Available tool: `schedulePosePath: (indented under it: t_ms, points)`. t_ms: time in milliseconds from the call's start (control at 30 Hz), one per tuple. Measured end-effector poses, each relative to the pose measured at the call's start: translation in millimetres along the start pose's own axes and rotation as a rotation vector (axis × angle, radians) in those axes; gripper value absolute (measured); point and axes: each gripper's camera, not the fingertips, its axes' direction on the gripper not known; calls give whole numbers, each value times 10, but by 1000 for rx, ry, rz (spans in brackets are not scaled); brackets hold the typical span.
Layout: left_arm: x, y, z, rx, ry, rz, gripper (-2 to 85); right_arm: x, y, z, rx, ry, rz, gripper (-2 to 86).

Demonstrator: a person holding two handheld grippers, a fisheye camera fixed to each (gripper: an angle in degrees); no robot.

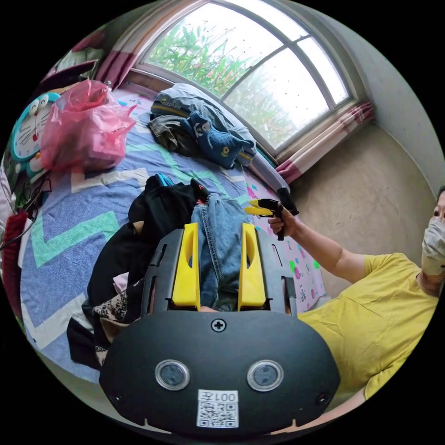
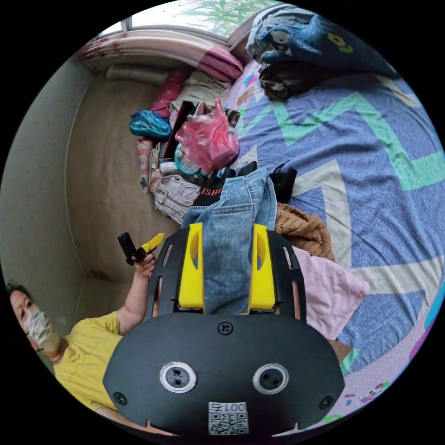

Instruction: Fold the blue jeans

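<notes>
Blue jeans (image 1: pixel 218 241) bunched on the bed (image 1: pixel 69 232), on a pile of dark clothes (image 1: pixel 153 218). Left gripper (image 1: pixel 219 264): yellow jaws apart, denim between them, grip impossible to tell. Right gripper (image 2: pixel 227 269): jaws apart, jeans (image 2: pixel 234 222) running between, grip also unclear. Brown knit (image 2: pixel 303 232) and pink cloth (image 2: pixel 329 287) just beside. Pink plastic bag (image 1: pixel 81 125) further up the bed.
</notes>
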Motion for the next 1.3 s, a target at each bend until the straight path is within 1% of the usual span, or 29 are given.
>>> schedulePosePath:
  t_ms: [133, 267, 333, 433, 533, 600, 733, 867, 933, 967, 1100, 1167, 1300]
  points:
    - [-276, -84, 163, -7, 2, -31, 88, 18, -287, 206, -39, 24, -35, 125]
    - [-423, -210, 298, -12, -4, -31, 83, -102, -429, 266, -65, 162, -122, 63]
    - [-461, -284, 379, -22, -9, -20, 82, -170, -382, 180, -44, 190, -187, 42]
    - [-504, -422, 556, -51, -12, -6, 81, -166, -140, -99, 24, 174, -236, 29]
    - [-483, -589, 782, -98, -15, 20, 80, -11, 314, -405, 67, 112, -225, 23]
    - [-426, -713, 950, -141, -24, 58, 79, 191, 770, -544, 82, 95, -172, 21]
    - [-203, -1063, 1462, -297, -59, 189, 82, 582, 1569, -531, 88, 24, -22, 20]
    - [72, -1373, 2095, -478, -36, 321, 88, 933, 2461, -224, 19, -72, 146, 23]
    - [194, -1466, 2378, -556, -23, 378, 89, 994, 2706, -183, 16, -62, 161, 28]
    - [270, -1516, 2552, -599, -22, 416, 90, 1010, 2787, -235, 41, -22, 154, 34]
    - [460, -1620, 3047, -732, 12, 500, 93, 1019, 2695, -566, 135, 121, 28, 76]
    - [555, -1635, 3358, -836, 17, 544, 96, 1070, 2565, -654, 157, 125, -10, 90]
    - [578, -1677, 3687, -918, 27, 529, 100, 1275, 2284, -556, 122, 85, -44, 106]
